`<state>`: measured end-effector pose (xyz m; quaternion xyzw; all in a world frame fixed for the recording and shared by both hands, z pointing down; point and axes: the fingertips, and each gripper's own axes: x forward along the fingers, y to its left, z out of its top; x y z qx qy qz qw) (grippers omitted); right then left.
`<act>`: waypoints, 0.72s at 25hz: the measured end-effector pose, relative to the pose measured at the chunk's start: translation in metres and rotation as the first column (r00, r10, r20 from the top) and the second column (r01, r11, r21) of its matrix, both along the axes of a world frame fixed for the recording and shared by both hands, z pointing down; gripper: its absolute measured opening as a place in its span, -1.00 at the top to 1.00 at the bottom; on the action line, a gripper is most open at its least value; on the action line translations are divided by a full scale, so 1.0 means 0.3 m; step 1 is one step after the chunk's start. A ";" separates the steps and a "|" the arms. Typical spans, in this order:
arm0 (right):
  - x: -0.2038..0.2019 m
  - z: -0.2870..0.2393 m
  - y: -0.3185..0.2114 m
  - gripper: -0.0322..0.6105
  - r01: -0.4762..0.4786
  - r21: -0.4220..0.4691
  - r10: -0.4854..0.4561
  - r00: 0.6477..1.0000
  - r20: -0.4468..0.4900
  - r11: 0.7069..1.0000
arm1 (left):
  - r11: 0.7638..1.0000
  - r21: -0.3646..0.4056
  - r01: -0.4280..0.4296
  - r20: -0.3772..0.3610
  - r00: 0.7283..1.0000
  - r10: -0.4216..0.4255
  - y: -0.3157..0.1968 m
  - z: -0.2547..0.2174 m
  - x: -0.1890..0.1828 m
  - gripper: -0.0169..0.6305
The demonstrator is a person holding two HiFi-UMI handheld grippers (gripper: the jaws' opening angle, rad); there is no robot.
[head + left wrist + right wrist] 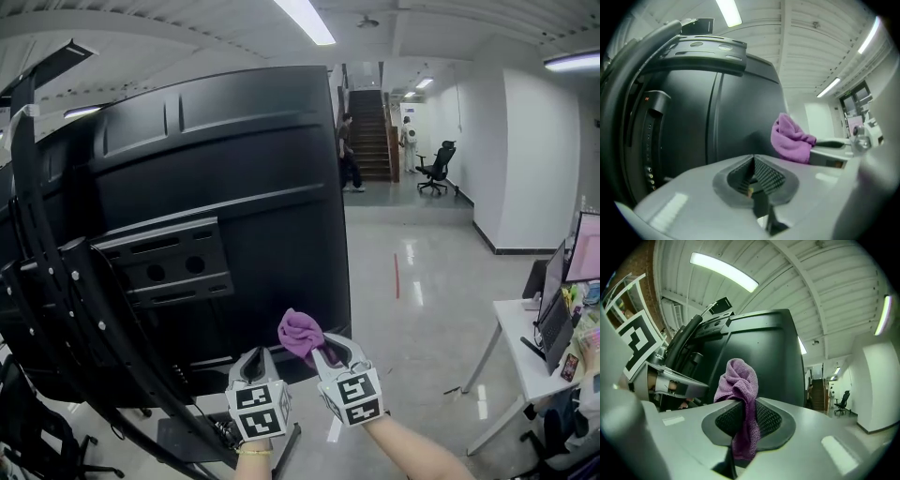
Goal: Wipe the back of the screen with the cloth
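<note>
The big black back of the screen [234, 197] fills the left and middle of the head view, on a black wheeled stand. A bunched purple cloth [301, 333] is pinched in my right gripper [323, 353], which is shut on it just in front of the screen's lower right part [759, 348]. In the right gripper view the cloth [739, 390] sticks up from the jaws and hangs down between them. My left gripper [256, 364] is beside the right one, jaws shut with nothing between them [753, 174]. The cloth [790, 138] shows to its right.
A mounting bracket [173, 262] and black stand arms [56, 281] cover the screen's left side. A white desk [525, 352] with monitors stands at the right. Two people stand far off by the stairs [370, 136], near an office chair [436, 169]. Shiny floor [412, 300] lies beyond.
</note>
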<state>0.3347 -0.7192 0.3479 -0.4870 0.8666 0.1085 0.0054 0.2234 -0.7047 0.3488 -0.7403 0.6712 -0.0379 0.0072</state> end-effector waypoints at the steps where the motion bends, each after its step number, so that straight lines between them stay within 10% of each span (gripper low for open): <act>1: 0.002 0.019 0.006 0.72 -0.004 -0.018 0.004 1.000 0.020 1.000 | 1.000 -0.006 -0.007 -0.007 1.000 0.007 0.003 0.015 0.005 0.92; 18: 0.002 0.002 0.067 0.74 0.018 -0.050 -0.012 0.994 0.112 0.999 | 0.999 -0.023 -0.039 -0.035 0.999 0.038 0.046 0.064 0.026 0.92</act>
